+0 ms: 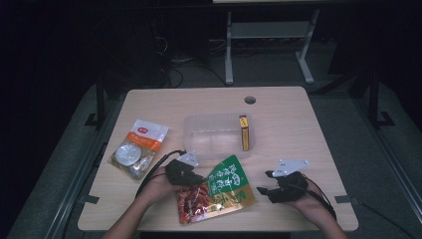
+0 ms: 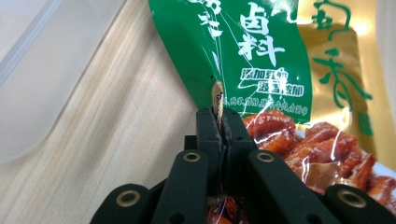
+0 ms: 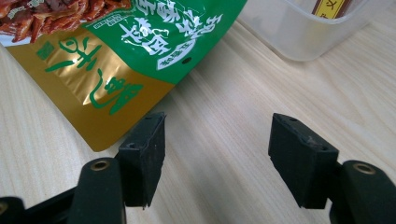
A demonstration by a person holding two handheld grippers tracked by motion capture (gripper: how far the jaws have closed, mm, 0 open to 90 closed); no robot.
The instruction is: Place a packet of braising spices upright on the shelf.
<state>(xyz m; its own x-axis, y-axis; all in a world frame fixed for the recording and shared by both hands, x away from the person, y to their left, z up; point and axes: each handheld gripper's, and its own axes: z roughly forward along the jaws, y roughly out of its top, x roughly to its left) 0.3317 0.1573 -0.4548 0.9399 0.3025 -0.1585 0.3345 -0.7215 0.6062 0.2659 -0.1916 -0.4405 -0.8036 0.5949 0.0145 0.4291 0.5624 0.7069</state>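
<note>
A green, gold and red snack pouch (image 1: 216, 191) lies at the table's front middle, its green top pointing toward the clear plastic tub (image 1: 215, 135). My left gripper (image 1: 198, 178) is shut on the pouch's left edge; in the left gripper view the jaws pinch the thin edge of the pouch (image 2: 261, 60) at my left gripper (image 2: 222, 120). My right gripper (image 1: 263, 190) rests on the table just right of the pouch, open. In the right gripper view my right gripper (image 3: 217, 140) has bare wood between its jaws, with the pouch's gold corner (image 3: 93, 88) to the left.
The tub holds a yellow and red box (image 1: 244, 132) standing against its right wall; its rim (image 3: 299, 37) is close ahead in the right gripper view. An orange and white packet (image 1: 138, 147) lies at the left. A round hole (image 1: 250, 99) is near the far edge.
</note>
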